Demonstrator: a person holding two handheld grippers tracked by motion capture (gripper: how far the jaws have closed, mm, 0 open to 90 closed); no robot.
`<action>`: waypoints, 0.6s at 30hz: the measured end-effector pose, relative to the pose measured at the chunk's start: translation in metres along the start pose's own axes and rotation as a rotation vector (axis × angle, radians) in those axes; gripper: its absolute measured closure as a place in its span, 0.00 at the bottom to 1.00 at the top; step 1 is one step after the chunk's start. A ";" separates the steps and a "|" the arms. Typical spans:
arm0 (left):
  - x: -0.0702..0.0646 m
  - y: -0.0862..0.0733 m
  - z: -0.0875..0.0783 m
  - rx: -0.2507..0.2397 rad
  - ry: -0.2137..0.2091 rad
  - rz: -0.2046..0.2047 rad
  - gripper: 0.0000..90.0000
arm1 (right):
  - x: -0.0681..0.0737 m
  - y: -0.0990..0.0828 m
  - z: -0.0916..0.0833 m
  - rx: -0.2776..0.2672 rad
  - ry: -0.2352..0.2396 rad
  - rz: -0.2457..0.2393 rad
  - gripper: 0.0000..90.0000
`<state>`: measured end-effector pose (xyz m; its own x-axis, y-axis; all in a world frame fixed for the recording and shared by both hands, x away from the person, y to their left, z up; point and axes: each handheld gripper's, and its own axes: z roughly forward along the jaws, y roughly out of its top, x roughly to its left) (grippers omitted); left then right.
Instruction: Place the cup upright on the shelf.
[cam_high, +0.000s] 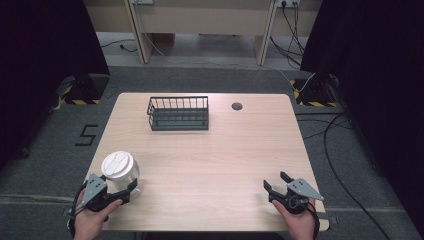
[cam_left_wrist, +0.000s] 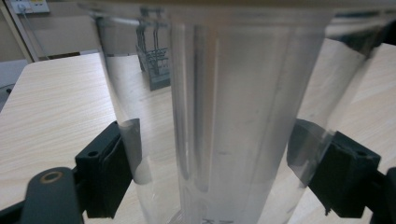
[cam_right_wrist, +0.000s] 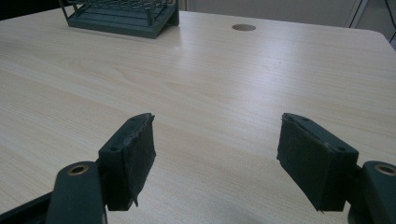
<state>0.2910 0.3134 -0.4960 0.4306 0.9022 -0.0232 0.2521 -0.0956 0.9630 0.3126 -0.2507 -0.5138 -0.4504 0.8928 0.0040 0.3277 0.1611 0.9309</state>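
Observation:
A clear plastic cup (cam_high: 120, 167) with a white lid stands upright near the table's front left corner. My left gripper (cam_high: 122, 184) holds it low on its wall. In the left gripper view the cup (cam_left_wrist: 224, 93) stands between the two black pads (cam_left_wrist: 114, 168), which press on its sides, so the left gripper (cam_left_wrist: 219, 154) is shut on the cup. My right gripper (cam_high: 275, 181) rests at the front right of the table, held by a hand. In its own view the right gripper (cam_right_wrist: 215, 144) is wide open over bare wood.
A dark wire basket (cam_high: 178, 102) stands at the back middle of the table, also seen as the basket (cam_right_wrist: 121, 18) and the basket (cam_left_wrist: 154, 65). A round cable hole (cam_high: 237, 106) lies to its right. Cables run over the floor at the right.

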 end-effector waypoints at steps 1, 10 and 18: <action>-0.001 0.002 0.001 -0.001 -0.006 -0.006 0.19 | 0.000 0.000 0.000 0.000 0.000 0.000 0.31; -0.001 0.017 0.008 0.004 -0.008 0.013 0.19 | 0.000 0.000 0.000 0.000 0.000 -0.001 0.31; 0.000 0.027 0.012 -0.004 0.005 0.022 0.19 | 0.000 0.000 0.000 0.000 0.000 0.000 0.31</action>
<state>0.3085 0.3061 -0.4729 0.4313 0.9022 -0.0007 0.2393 -0.1137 0.9643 0.3126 -0.2506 -0.5138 -0.4506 0.8927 0.0038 0.3276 0.1614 0.9309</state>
